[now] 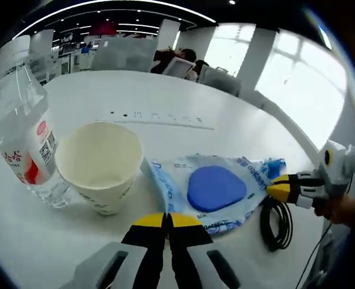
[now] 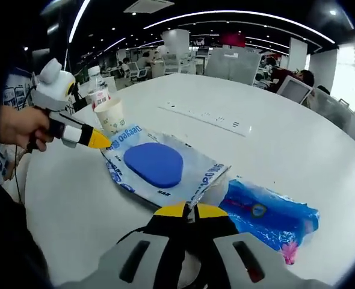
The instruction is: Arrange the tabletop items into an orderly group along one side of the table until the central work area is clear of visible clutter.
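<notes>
The water bottle is cut off at top; its label seems unreadable.

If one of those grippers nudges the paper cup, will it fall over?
Probably. The paper cup looks empty, so likely light. Its base is narrower than its rim, so a high push may tip it; on its side it would likely roll in a curve.

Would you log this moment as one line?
left gripper: shut | right gripper: shut on blue-pad packet | paper cup, bottle: grouped
</notes>
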`<control>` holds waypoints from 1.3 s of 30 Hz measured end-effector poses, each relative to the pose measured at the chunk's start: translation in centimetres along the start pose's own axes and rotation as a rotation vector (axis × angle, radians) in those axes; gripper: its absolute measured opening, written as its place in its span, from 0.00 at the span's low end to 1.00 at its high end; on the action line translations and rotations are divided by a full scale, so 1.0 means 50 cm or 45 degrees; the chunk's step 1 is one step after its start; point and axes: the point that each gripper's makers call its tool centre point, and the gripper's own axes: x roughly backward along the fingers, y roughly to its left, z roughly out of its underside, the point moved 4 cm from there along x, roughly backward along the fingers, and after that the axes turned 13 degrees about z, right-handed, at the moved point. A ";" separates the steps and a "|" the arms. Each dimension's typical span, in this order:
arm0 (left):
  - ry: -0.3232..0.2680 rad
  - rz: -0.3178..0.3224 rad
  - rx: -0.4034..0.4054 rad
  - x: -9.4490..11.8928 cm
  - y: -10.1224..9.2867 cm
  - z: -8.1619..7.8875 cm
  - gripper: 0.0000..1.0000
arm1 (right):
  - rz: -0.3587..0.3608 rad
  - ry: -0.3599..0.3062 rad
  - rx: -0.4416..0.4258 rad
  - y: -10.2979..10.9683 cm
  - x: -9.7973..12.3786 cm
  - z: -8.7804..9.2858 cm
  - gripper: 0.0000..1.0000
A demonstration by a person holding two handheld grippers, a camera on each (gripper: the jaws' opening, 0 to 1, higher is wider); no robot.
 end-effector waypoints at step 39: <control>0.050 0.167 -0.193 0.018 -0.164 0.056 0.21 | 0.142 0.018 -0.175 -0.035 0.125 0.036 0.29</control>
